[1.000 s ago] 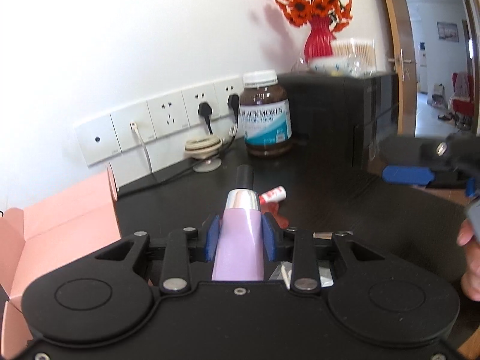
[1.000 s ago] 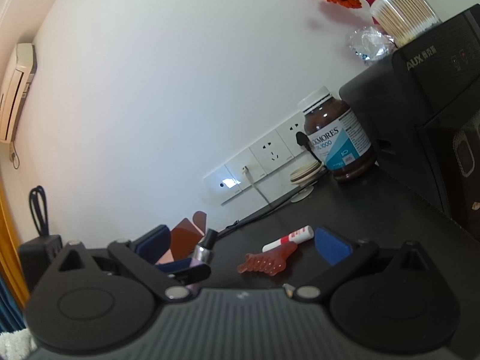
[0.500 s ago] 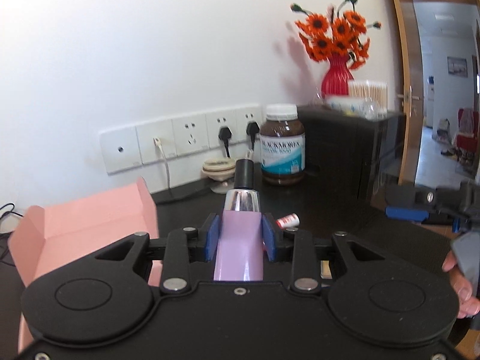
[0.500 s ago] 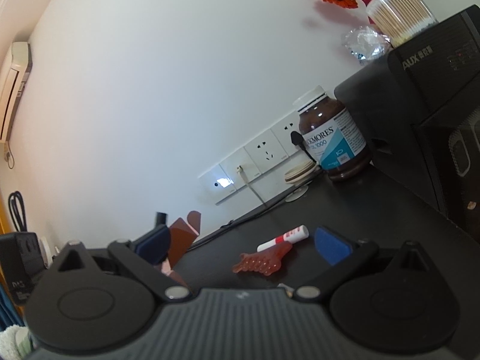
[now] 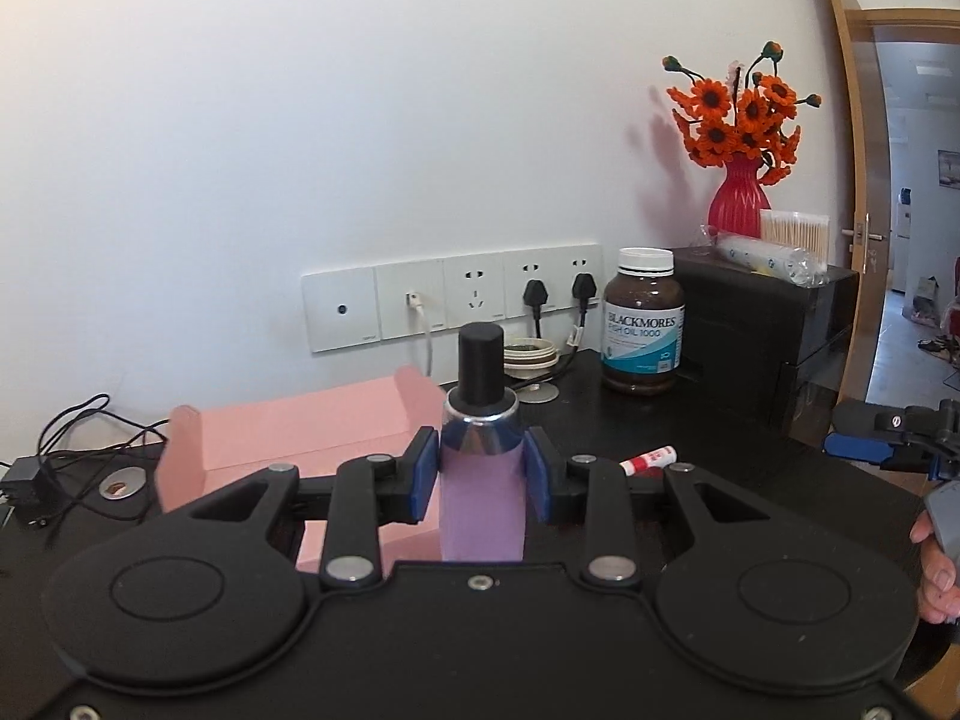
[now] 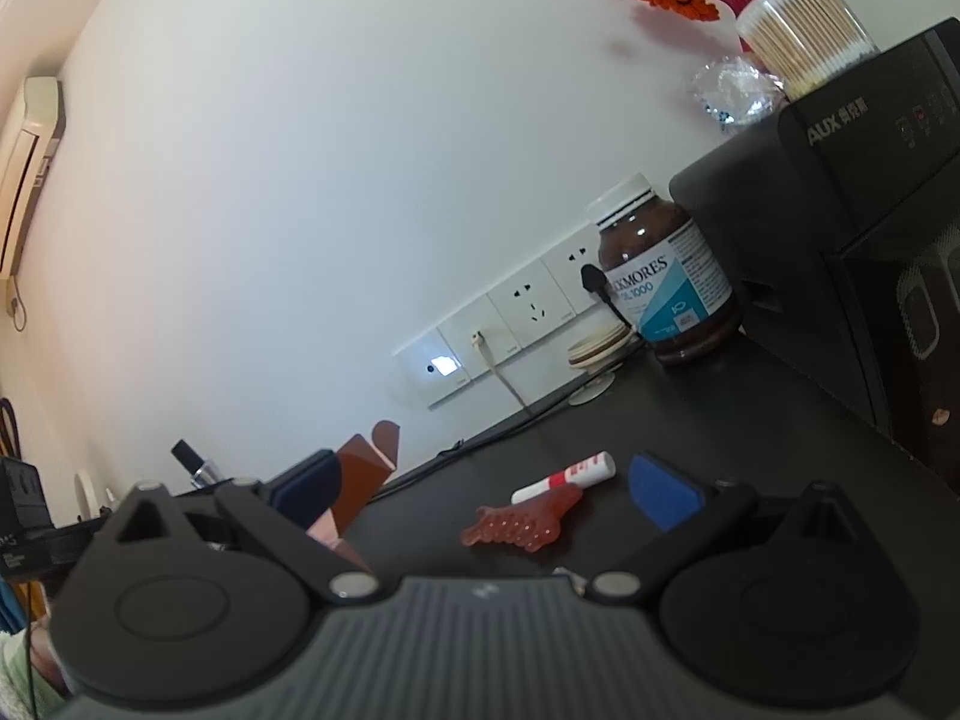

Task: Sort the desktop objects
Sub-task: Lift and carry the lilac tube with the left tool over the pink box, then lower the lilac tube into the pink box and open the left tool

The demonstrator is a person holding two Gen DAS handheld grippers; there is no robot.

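My left gripper (image 5: 480, 468) is shut on a purple bottle (image 5: 482, 501) with a silver shoulder and black cap, held upright above the desk. An open pink box (image 5: 294, 438) lies just behind and to its left. A small white and red tube (image 5: 648, 459) rests on the black desk to the right. In the right wrist view my right gripper (image 6: 486, 489) stands open and holds nothing; the white and red tube (image 6: 564, 476) and a red toothed piece (image 6: 522, 525) lie on the desk between its fingers. The bottle's cap (image 6: 189, 457) shows at far left.
A brown supplement jar (image 5: 643, 321) stands near the wall sockets (image 5: 450, 303). A black appliance (image 5: 762, 324) on the right carries a red vase of orange flowers (image 5: 739, 204) and cotton swabs (image 5: 793, 228). Cables and an adapter (image 5: 30, 480) lie at far left. An open doorway (image 5: 912, 240) is at right.
My left gripper has carried the purple bottle up and to the left, towards the pink box, and levelled out. The right gripper has stayed where it was, still open.
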